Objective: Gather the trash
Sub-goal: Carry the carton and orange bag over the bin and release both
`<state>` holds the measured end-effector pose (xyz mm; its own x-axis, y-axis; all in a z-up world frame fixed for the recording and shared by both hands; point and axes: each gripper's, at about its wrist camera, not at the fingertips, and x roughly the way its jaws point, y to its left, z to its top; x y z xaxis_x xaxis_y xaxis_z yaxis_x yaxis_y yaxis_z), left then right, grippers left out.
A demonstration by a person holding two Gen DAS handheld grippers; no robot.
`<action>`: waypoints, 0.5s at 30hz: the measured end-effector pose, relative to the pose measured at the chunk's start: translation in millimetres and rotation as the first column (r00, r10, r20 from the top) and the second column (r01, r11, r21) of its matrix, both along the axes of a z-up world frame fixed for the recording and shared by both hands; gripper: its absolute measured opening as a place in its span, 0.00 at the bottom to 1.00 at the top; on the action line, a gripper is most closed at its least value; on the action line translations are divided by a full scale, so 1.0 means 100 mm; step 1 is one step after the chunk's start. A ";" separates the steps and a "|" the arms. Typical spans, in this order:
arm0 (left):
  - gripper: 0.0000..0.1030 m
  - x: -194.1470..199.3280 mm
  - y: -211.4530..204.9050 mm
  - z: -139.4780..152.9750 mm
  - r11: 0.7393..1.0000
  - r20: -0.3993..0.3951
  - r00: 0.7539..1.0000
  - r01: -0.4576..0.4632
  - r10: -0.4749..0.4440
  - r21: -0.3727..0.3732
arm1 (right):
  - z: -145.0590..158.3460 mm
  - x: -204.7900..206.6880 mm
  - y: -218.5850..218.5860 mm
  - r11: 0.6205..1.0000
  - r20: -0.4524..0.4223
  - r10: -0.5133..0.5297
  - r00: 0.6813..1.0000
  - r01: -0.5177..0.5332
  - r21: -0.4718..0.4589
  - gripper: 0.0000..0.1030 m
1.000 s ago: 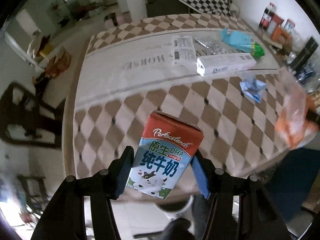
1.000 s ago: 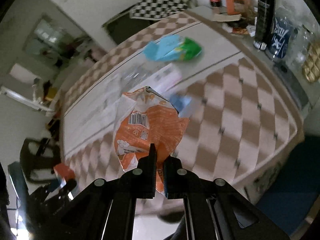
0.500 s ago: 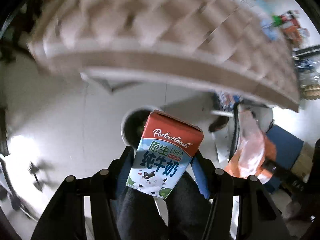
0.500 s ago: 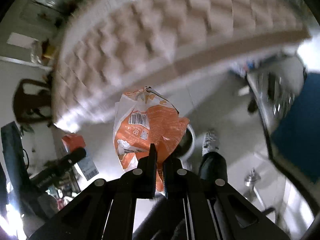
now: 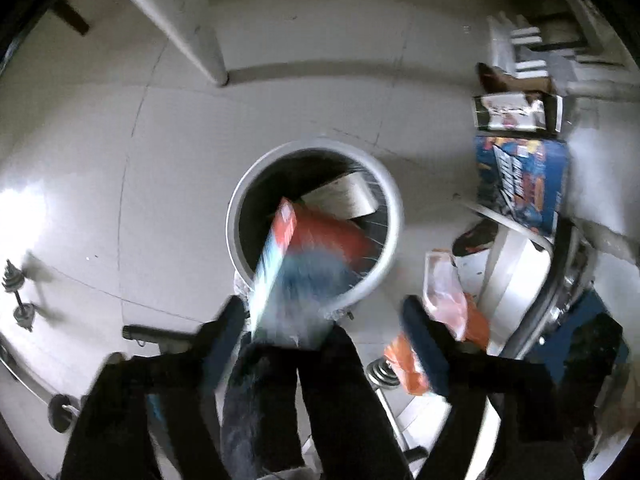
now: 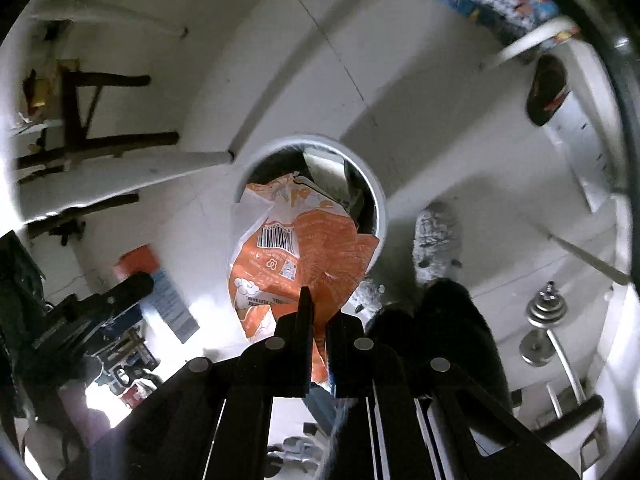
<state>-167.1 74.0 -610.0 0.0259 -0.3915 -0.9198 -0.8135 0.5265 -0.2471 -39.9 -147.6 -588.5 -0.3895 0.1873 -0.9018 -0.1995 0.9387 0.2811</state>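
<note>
Bin (image 5: 390, 216) on the floor (image 5: 120, 184), dead centre under both wrist cameras. Left view: milk carton (image 5: 296, 264) tilted over the bin's 6 o'clock rim, top end inside the mouth, loose between the opening jaws of the left gripper (image 5: 324, 328), neither pad on it. A flat paper piece (image 5: 344, 198) lies inside the bin toward 1 o'clock. Snack bag (image 5: 452, 304) at 4 o'clock of the bin, outside it. Printed box (image 5: 520, 176) at 3 o'clock, well apart. Right view: right gripper (image 6: 319, 320) pinches the snack bag's lower end; the bag overlaps the bin's 7 o'clock rim.

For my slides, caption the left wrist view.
Left gripper opening, milk carton dropping toward the round trash bin.
</note>
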 end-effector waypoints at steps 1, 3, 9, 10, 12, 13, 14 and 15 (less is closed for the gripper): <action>0.85 -0.05 0.01 -0.09 1.000 -0.007 1.000 -0.011 0.011 -0.010 | -0.15 -0.01 0.03 1.000 -0.008 0.001 1.000 -0.001 0.003 0.05; 0.90 -0.12 0.04 -0.21 1.000 -0.027 0.999 -0.019 0.019 -0.005 | -0.47 -0.03 0.08 1.000 -0.020 0.012 1.000 -0.012 -0.005 0.07; 0.90 -0.28 0.01 -0.07 0.973 -0.086 0.994 0.083 -0.066 0.215 | -0.96 -0.17 0.26 0.993 -0.037 0.120 0.992 -0.121 -0.012 0.65; 0.90 -0.29 0.01 -0.04 0.965 -0.097 0.992 0.106 -0.085 0.239 | -0.95 -0.18 0.27 0.989 -0.021 0.144 0.989 -0.144 -0.017 0.71; 0.90 -0.33 -0.01 0.03 0.956 -0.099 0.989 0.129 -0.106 0.262 | -0.91 -0.18 0.28 0.982 0.008 0.186 0.982 -0.186 -0.030 0.95; 0.90 -0.34 -0.02 0.08 0.953 -0.103 0.989 0.133 -0.109 0.272 | -0.87 -0.19 0.29 0.977 0.026 0.213 0.977 -0.212 -0.039 0.97; 0.90 -0.35 -0.03 0.13 0.950 -0.103 0.988 0.141 -0.116 0.279 | -0.82 -0.19 0.30 0.969 0.049 0.243 0.969 -0.240 -0.056 0.98; 0.90 -0.36 -0.05 0.16 0.948 -0.104 0.987 0.146 -0.121 0.283 | -0.78 -0.19 0.31 0.963 0.066 0.266 0.962 -0.262 -0.071 0.98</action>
<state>-202.8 69.4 -593.6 -0.0907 -0.1033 -0.9905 -0.7423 0.6701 -0.0020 -58.5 -116.3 -666.6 -0.3488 0.0303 -0.9367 -0.4607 0.8648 0.1995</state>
